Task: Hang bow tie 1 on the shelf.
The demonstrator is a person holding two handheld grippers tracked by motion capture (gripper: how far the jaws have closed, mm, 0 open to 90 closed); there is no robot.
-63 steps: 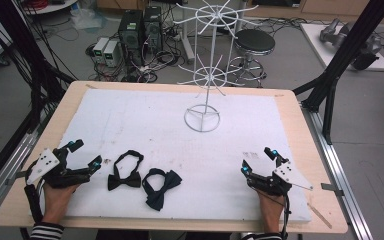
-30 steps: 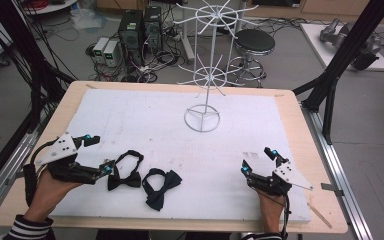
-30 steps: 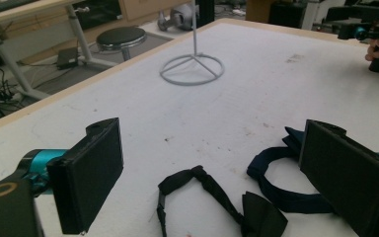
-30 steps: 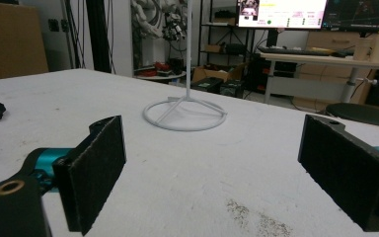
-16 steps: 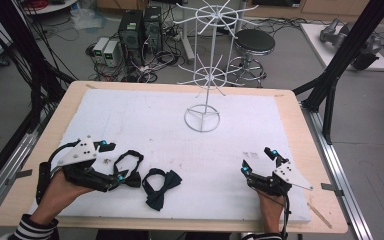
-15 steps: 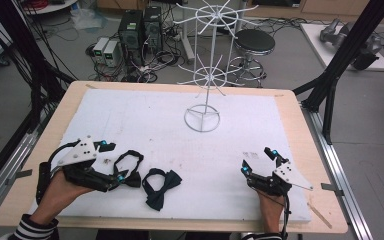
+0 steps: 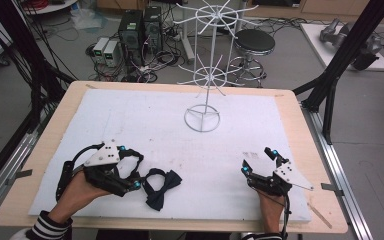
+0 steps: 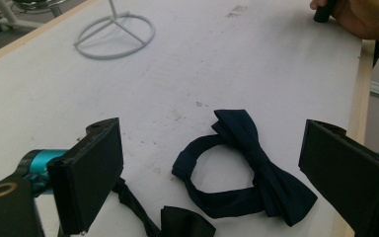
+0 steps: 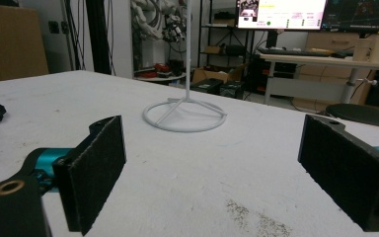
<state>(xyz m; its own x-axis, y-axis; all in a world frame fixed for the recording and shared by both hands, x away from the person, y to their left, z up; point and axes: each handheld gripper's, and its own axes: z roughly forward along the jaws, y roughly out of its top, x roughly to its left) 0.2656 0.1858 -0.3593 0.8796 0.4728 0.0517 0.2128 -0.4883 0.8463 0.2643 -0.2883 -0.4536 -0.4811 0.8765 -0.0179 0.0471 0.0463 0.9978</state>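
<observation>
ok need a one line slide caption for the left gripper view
Open left gripper poised over a dark bow tie on the white table, with a second bow tie and the wire stand's base.

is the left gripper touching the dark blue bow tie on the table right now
Apart. In the left gripper view, the left gripper is open, and white table shows between each pad and the dark blue bow tie.
</observation>
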